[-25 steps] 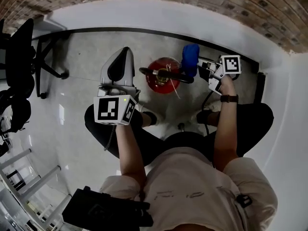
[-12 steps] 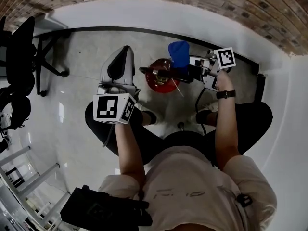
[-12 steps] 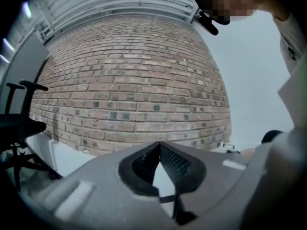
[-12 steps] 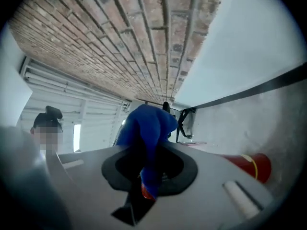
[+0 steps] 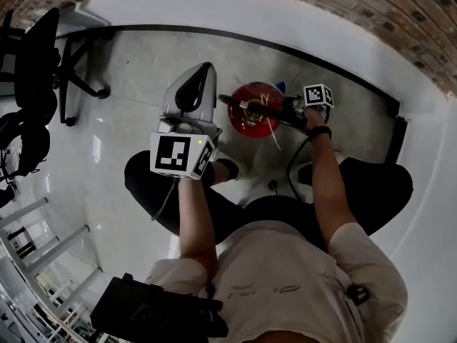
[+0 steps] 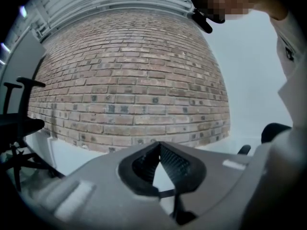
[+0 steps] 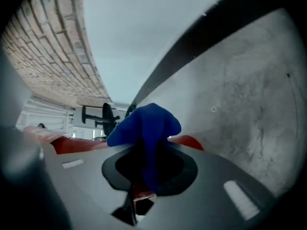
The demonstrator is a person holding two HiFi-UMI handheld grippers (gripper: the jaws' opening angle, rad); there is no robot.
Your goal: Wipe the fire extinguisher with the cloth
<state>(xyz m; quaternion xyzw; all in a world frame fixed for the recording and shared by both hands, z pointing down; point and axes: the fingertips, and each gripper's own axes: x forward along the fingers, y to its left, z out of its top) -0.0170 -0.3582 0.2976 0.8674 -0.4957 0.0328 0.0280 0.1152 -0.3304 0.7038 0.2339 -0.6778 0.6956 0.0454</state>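
Left gripper [image 6: 159,145]: fingers closed tip to tip, empty, held beside the extinguisher [image 5: 251,117], on its left | right gripper [image 7: 147,150]: clamped on the cloth [image 7: 146,126], bunched past its fingertips at the extinguisher's red body | beyond: floor [image 5: 136,70] open left of the left fingers; skirting [image 7: 216,30] and wall [image 7: 144,23] close behind; chair [image 5: 36,70] far left.

**Three cameras, one corner**

The head view looks steeply down onto the fire extinguisher [image 5: 253,113] and the floor [image 5: 143,84]. The left gripper view tilts up at the brick wall [image 6: 129,80]. The right gripper view sits low, close behind the cloth [image 7: 146,128], and shares the fire extinguisher, floor and brick wall with the head view.
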